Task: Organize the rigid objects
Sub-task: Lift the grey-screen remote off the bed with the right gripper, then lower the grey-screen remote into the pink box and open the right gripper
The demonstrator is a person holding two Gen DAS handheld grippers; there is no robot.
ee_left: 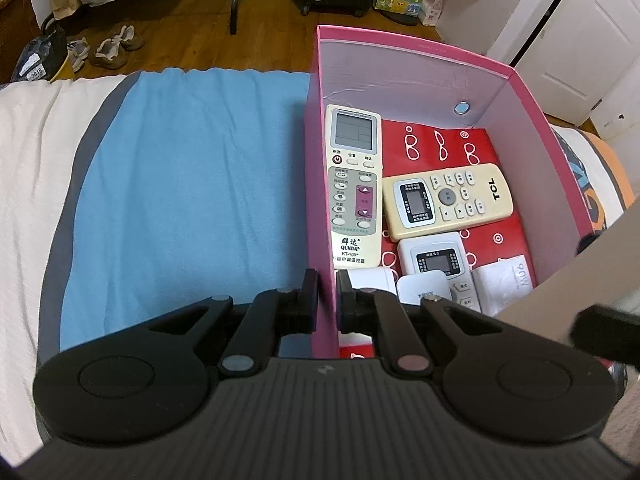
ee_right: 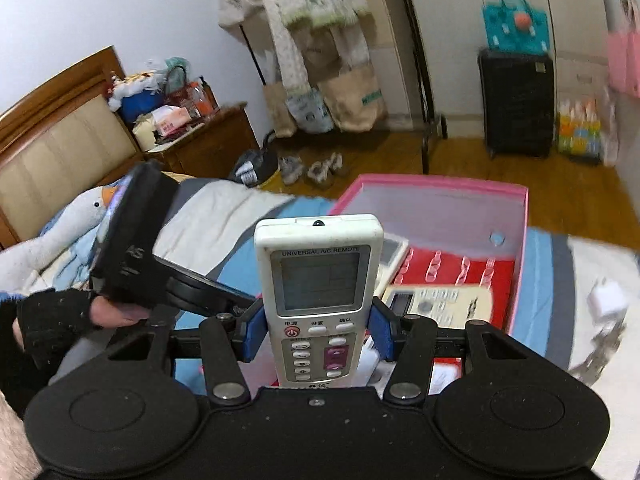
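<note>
Remote (ee_right: 318, 300) pinched in right gripper (ee_right: 316, 334), long axis pointing straight ahead; pink box (ee_right: 440, 188) lies just ahead and right; left gripper (ee_left: 327, 300) clamps its near wall.

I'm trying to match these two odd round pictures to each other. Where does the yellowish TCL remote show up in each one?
Left wrist view: the TCL remote lies crosswise inside the pink box, right of centre, beside a long white remote.
Right wrist view: it lies low in the box, right of centre, partly hidden behind the white remote gripped in the fingers.
Shared landmark: the round silver stud on the box's inner wall.
</note>
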